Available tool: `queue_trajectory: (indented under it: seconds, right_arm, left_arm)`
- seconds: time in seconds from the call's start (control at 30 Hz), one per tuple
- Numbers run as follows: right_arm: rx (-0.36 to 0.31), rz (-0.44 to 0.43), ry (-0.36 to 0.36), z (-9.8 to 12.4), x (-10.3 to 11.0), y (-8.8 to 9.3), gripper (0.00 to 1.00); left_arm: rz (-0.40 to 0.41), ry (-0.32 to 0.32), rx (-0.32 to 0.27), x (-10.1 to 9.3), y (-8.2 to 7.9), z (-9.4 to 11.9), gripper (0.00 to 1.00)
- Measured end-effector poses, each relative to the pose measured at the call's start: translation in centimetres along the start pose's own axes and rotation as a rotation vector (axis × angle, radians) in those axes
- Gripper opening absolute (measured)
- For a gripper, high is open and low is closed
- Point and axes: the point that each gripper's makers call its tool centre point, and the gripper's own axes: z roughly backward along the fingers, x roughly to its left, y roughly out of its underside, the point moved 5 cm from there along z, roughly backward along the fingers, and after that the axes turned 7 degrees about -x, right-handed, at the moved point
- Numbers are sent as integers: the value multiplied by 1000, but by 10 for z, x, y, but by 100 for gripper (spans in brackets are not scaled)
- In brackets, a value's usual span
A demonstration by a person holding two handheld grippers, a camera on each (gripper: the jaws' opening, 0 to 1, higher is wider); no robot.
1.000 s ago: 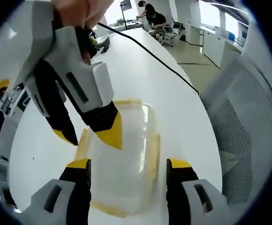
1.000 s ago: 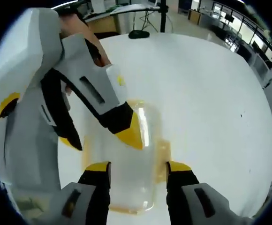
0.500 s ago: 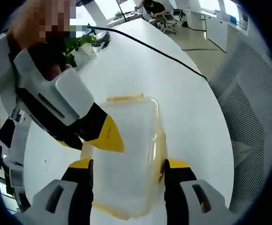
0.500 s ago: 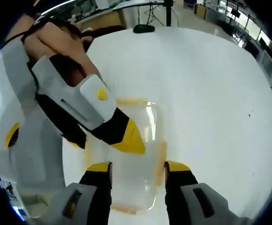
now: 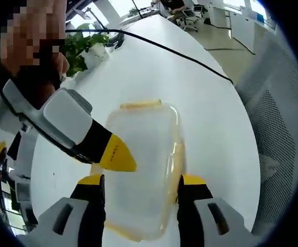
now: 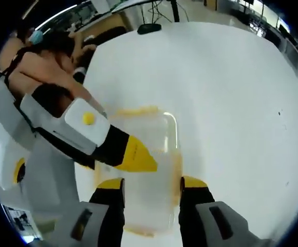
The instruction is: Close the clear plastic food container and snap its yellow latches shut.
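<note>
The clear plastic container [image 5: 148,154] lies on the white table [image 5: 138,77] with its lid on and yellow latches along its edges, one at the far end [image 5: 140,105]. My left gripper [image 5: 140,181] is open, one jaw on each side of the container's near end. In the left gripper view the right gripper's yellow fingertip [image 5: 117,155] lies over the container's left edge. My right gripper [image 6: 151,184] is open and straddles the container [image 6: 156,139] the same way. In that view the left gripper's fingertip [image 6: 136,157] sits over the lid's left side.
A black cable [image 5: 190,59] runs across the table and a potted plant [image 5: 85,49] stands at its far left. A mesh chair [image 5: 275,128] is beside the table's right edge. A person's hand [image 6: 46,72] holds the other gripper. A dark object [image 6: 149,28] sits at the far table edge.
In each view the other gripper has tilted flatter and slid left, so one yellow tip shows over the container. Both cameras have shifted slightly; the container stays between my jaws.
</note>
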Motion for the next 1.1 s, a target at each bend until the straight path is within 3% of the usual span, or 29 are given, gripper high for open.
queue_trajectory:
  seconds: [0.2, 0.4, 0.6, 0.83, 1.1]
  right_arm:
    - [-52, 3, 2, 1, 0, 6, 41]
    - [-54, 19, 14, 1, 2, 6, 42]
    - [-29, 79, 56, 3, 7, 3, 42]
    - [-29, 70, 91, 5, 8, 6, 42]
    - [-78, 45, 168, 10, 10, 10, 44]
  left_arm:
    - [-2, -4, -10, -3, -1, 0, 56]
    - [-6, -6, -1, -4, -4, 1, 57]
    - [-13, -2, 9, -4, -5, 0, 58]
    - [-29, 15, 16, -2, -6, 2, 58]
    - [-12, 44, -2, -1, -5, 5, 58]
